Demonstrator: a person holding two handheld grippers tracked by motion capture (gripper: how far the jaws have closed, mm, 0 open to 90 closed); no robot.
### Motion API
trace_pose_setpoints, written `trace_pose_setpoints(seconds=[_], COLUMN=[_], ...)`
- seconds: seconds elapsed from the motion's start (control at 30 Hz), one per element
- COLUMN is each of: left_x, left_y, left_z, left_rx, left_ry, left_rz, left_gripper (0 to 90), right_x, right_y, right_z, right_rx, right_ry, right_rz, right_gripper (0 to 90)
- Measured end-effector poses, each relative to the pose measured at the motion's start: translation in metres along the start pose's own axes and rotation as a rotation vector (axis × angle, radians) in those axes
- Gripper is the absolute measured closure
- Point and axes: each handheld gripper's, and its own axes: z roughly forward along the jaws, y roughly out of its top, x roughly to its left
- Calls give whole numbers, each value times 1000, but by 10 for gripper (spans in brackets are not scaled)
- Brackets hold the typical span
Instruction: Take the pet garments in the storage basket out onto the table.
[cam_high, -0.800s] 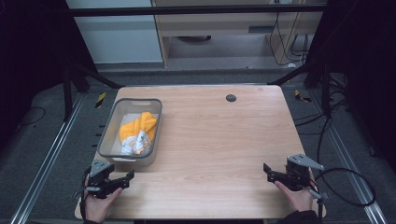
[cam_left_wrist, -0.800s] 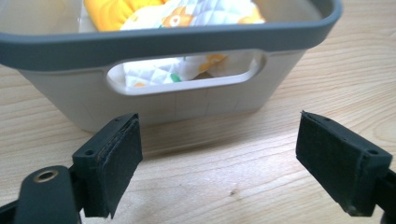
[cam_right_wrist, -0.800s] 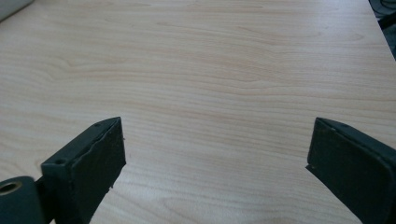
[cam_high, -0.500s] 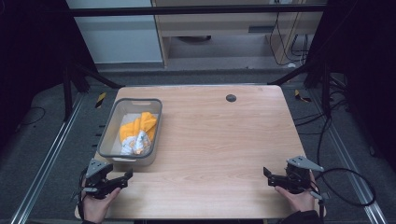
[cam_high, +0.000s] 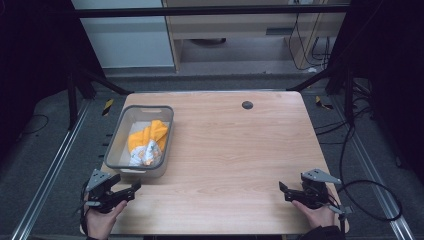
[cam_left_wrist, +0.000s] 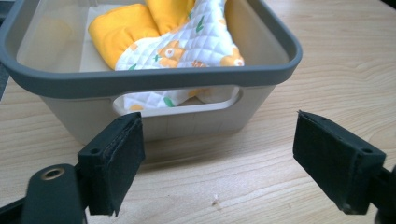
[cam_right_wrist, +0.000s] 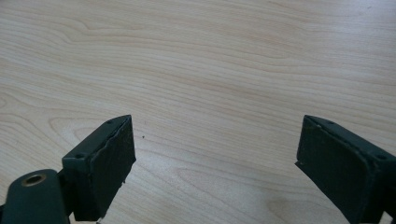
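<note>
Our left gripper (cam_high: 131, 189) crept toward the bin (cam_left_wrist: 154, 79) since before; jaws wide, empty, cloth (cam_left_wrist: 187, 42) just beyond them. Right gripper (cam_high: 286, 191) wide, idle.

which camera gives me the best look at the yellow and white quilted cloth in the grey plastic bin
The left gripper view: the yellow and white quilted cloth sits close up, its stitching and printed animals clear, inside the grey plastic bin. The high view shows it small and blurred. The right gripper view faces bare wooden table.
</note>
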Motion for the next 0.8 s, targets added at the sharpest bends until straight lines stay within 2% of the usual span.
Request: trace_pose_setpoints(seconds=[0.4, 0.8], left_x=[-3, -7], left_y=[10, 22], left_z=[-9, -11], left_rx=[-29, -27], left_ry=[-34, -49], left_rz=[-18, -1], left_gripper=[173, 187], right_x=[1, 2], right_y=[0, -1], right_z=[1, 2], right_rx=[5, 12], right_ry=[9, 12], right_rz=[5, -6], right_gripper=[138, 147])
